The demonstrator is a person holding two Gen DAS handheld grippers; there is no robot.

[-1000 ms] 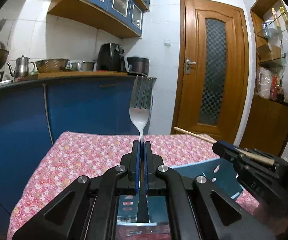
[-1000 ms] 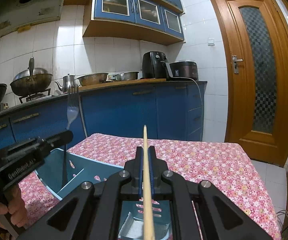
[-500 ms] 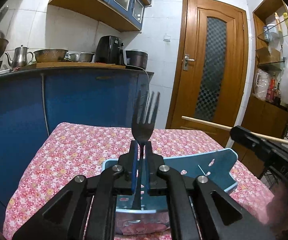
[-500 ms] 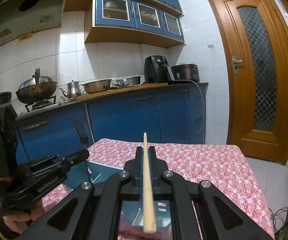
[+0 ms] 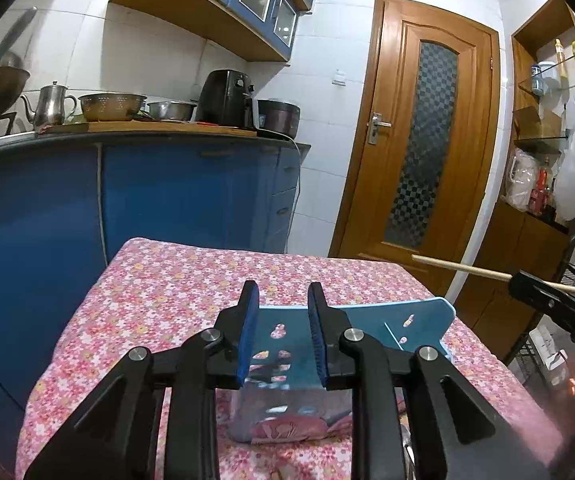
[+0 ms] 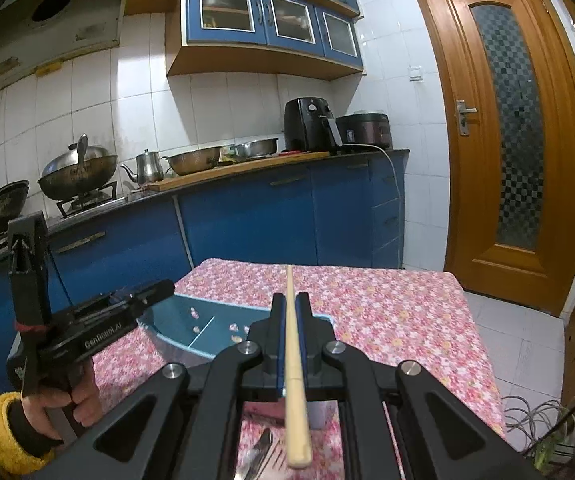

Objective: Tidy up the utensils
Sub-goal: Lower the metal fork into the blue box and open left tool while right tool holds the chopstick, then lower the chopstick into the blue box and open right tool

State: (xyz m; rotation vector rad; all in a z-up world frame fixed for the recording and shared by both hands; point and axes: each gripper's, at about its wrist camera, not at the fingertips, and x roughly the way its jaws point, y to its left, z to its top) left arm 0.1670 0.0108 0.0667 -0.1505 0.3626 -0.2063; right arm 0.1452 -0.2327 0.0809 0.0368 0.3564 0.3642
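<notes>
My left gripper (image 5: 281,300) is open and empty above the blue utensil holder (image 5: 427,316), which stands on the flowered tablecloth (image 5: 175,280). The fork is out of sight. My right gripper (image 6: 291,300) is shut on a wooden chopstick (image 6: 293,344) that points forward over the holder (image 6: 179,320). The chopstick (image 5: 459,267) and right gripper (image 5: 547,296) show at the right of the left wrist view. The left gripper (image 6: 143,292) shows at the left of the right wrist view. Metal utensils (image 6: 261,454) lie on the cloth under the right gripper.
Blue kitchen cabinets (image 6: 247,216) with pots, a kettle (image 6: 149,166) and an air fryer (image 6: 309,124) run behind the table. A wooden door (image 6: 515,140) stands at the right. Shelves (image 5: 543,120) are at the far right of the left wrist view.
My left gripper has opened and the fork it held is gone from its jaws. The right gripper still holds the chopstick and has moved nearer the holder.
</notes>
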